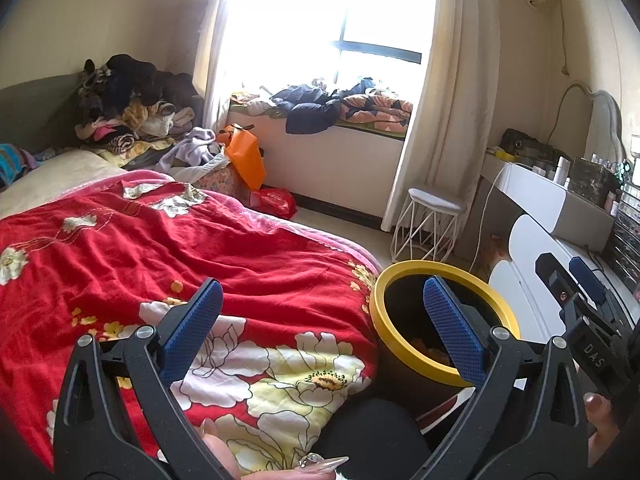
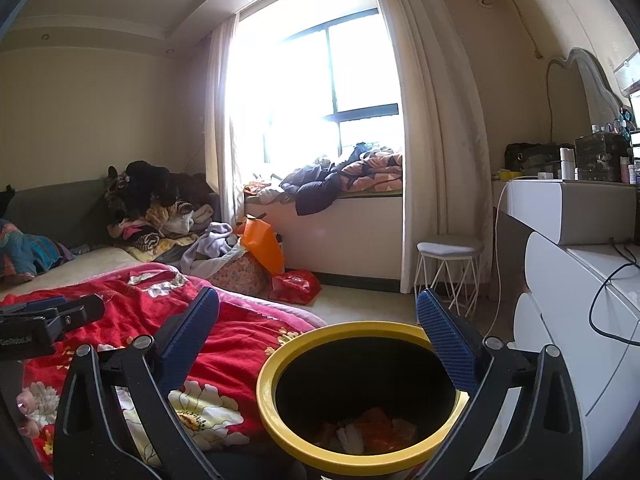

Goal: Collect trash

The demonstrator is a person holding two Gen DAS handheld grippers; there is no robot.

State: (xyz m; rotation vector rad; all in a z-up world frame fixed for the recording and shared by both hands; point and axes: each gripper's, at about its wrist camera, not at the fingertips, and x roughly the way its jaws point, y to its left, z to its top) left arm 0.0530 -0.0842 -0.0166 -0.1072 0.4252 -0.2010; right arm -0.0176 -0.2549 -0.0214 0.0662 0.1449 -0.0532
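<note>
A black bin with a yellow rim [image 1: 384, 286] stands beside the bed. In the right wrist view its yellow rim [image 2: 269, 394] lies just below the fingers, and orange and white trash [image 2: 372, 426] lies at the bottom. My left gripper [image 1: 323, 282] is open and empty over the edge of the red floral blanket [image 1: 160, 264], with its right finger in front of the bin. My right gripper [image 2: 317, 295] is open and empty right above the bin mouth. Each gripper shows in the other's view: the right gripper [image 1: 564, 270] and the left gripper [image 2: 76, 306].
Pale crumpled patches [image 2: 156, 282] lie far up the blanket; I cannot tell whether they are wrappers or print. Clothes pile [image 1: 132, 112] at the bed's far end. Orange bag [image 1: 246, 156], red bag [image 1: 276, 200], white wire stool [image 1: 430, 224], white dresser [image 2: 580, 320] on the right.
</note>
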